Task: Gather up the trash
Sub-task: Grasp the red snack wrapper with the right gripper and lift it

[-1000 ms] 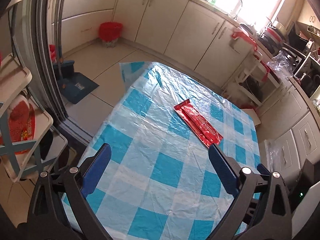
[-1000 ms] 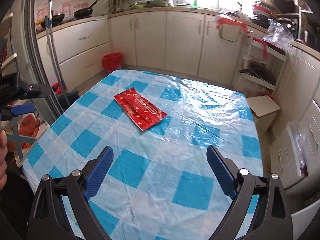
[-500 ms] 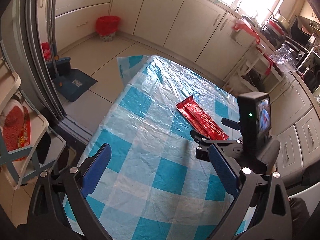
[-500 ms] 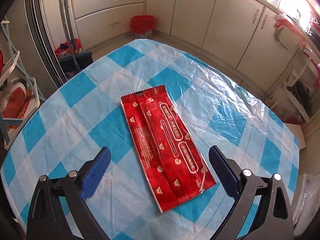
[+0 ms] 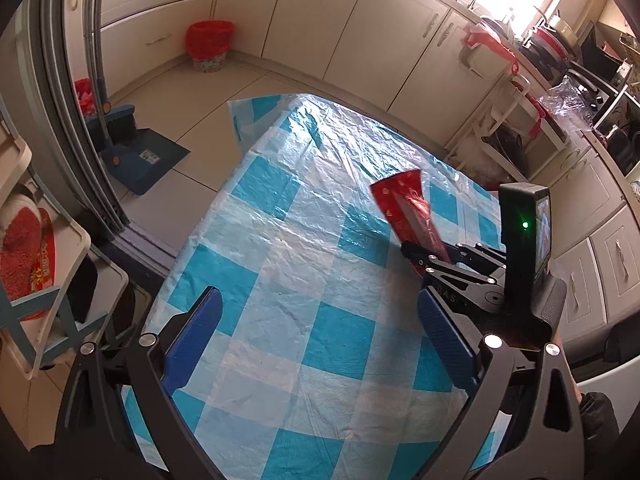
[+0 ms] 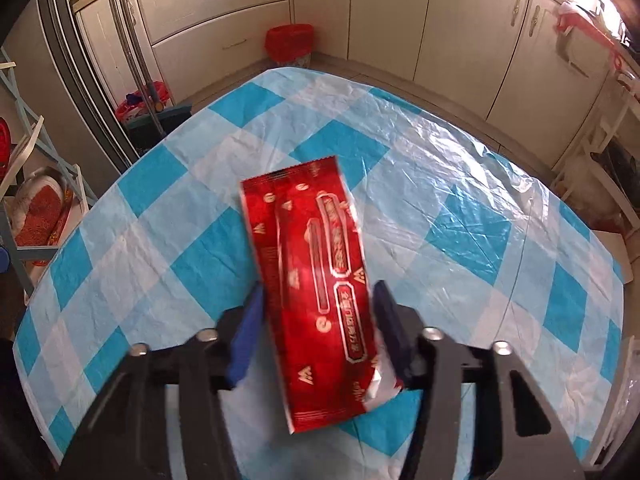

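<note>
A long red snack wrapper (image 6: 316, 272) sits between the blue pads of my right gripper (image 6: 318, 322), which is shut on its near end. The wrapper tilts up off the blue-and-white checked tablecloth (image 6: 460, 208). In the left wrist view the same wrapper (image 5: 408, 210) sticks up from the right gripper's black fingers (image 5: 448, 262). My left gripper (image 5: 316, 344) is open and empty, hovering over the near left part of the table (image 5: 280, 248). A red-lined trash bin (image 5: 209, 45) stands on the floor by the far cabinets; it also shows in the right wrist view (image 6: 290, 45).
Cream kitchen cabinets (image 5: 352, 20) run along the far wall. A blue dustpan and broom (image 5: 132, 148) lie on the floor left of the table. A white shelf rack (image 5: 36, 248) stands at the left. A white rack (image 5: 516, 128) stands beyond the table's far right.
My right gripper has moved forward and closed on the red wrapper, lifting its far end off the cloth. My left gripper stays open and has shifted only slightly.
</note>
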A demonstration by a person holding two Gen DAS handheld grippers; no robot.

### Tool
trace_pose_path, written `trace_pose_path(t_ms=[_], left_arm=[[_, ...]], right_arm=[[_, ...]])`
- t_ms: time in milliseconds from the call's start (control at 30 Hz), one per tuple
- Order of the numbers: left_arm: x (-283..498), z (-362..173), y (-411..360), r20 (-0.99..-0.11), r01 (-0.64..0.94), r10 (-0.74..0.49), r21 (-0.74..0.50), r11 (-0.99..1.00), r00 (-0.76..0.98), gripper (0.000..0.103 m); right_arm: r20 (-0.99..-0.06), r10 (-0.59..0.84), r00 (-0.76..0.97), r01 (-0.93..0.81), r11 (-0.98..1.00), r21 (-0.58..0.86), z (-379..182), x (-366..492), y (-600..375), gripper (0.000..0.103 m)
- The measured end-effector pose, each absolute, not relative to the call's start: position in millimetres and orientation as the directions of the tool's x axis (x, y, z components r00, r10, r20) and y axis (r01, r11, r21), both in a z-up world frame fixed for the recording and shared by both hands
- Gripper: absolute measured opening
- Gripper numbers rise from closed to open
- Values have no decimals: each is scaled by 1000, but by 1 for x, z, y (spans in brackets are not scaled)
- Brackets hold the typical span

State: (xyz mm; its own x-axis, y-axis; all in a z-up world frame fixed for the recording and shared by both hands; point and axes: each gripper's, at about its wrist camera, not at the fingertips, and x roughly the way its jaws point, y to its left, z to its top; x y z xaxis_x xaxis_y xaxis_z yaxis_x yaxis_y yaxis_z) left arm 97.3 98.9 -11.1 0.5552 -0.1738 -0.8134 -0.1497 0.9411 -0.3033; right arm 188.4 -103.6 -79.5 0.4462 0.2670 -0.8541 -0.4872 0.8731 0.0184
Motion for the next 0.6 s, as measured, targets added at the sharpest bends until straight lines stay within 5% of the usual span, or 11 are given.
trace_pose_path(t_ms=[67,167,600], left_arm=[[96,-11,97,-815,-145,-171,-296,944,553,94],[92,-12,93,-817,-130,-164,-278,952,553,94],[74,-23,43,-842,13,-142,-158,987,521,94]], right_arm=[[-857,260,445,-482,876,15,-78,180,-106,14],[-859,240,453,-467,884,1,-79,163,-109,7],[-841,204,501,-298,953,54,-72,21,-196,5]])
